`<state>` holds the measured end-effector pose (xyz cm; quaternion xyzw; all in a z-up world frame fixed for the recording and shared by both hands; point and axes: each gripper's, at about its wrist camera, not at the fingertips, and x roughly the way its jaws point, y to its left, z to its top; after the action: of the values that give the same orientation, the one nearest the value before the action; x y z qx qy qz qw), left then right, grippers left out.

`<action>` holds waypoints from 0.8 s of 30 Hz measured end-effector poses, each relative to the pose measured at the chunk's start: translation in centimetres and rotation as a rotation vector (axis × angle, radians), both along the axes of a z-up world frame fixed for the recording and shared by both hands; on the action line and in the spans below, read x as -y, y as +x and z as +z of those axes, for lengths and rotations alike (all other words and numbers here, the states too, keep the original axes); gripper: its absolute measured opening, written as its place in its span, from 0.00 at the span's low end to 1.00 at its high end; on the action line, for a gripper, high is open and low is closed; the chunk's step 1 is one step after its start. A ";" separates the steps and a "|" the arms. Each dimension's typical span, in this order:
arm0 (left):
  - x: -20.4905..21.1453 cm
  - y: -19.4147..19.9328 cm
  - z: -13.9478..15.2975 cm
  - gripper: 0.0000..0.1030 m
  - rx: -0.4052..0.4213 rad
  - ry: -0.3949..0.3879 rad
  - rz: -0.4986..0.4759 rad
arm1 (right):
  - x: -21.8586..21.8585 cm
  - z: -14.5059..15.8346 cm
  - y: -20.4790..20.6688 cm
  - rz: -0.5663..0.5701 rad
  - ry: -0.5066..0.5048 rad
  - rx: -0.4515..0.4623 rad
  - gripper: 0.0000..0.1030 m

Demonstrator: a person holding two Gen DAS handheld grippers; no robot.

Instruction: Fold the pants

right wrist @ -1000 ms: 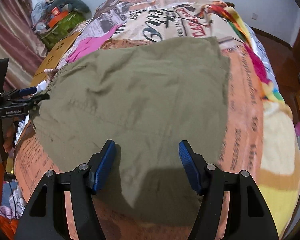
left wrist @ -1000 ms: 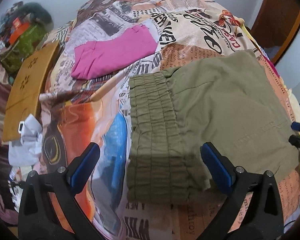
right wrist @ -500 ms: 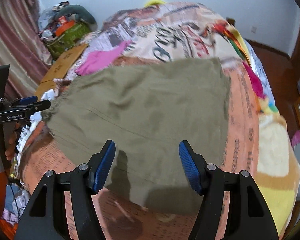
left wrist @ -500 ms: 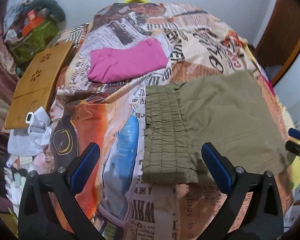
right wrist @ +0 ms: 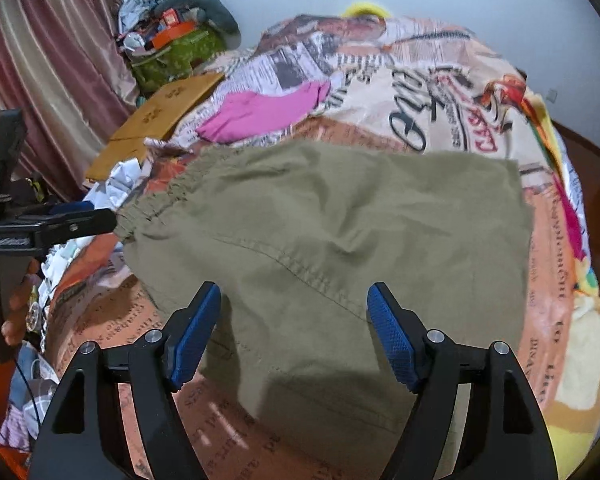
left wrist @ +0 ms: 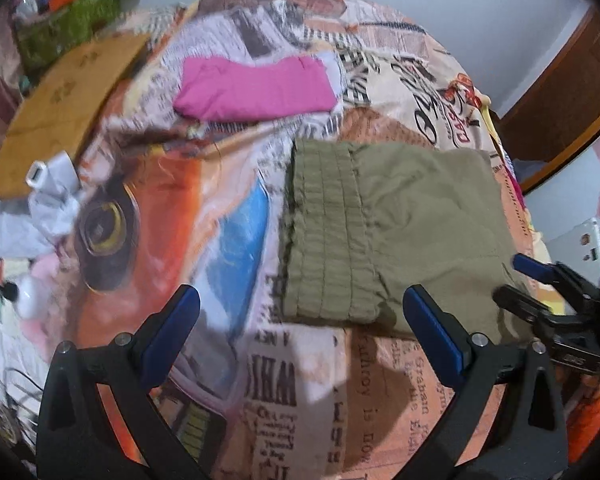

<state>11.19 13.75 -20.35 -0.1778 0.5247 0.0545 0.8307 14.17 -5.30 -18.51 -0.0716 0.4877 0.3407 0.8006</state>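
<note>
Both grippers have pulled back from the olive pants (right wrist: 340, 232), which now lie folded flat on the printed bedspread (left wrist: 300, 392), waistband toward the pink garment (left wrist: 256, 90). Left gripper (left wrist: 300, 320) hangs wide open over the bedspread; right gripper (right wrist: 294, 328) jaws are opening, nothing pinched.

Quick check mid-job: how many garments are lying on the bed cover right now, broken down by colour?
Olive-green folded pants: 1
Pink folded garment: 1
Total: 2 garments on the printed bed cover. The crumpled white cloth at the cover's edge is not counted, since I cannot tell what it is.
</note>
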 end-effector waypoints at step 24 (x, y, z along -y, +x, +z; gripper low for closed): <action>2.1 3.9 -4.3 0.96 -0.055 -0.331 0.015 | 0.2 -1.7 -0.4 0.023 0.012 -0.038 0.74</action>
<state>15.07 11.64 -24.68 -0.3146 0.5476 -0.0215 0.7751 13.73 -5.47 -20.24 -0.0661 0.5000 0.3540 0.7876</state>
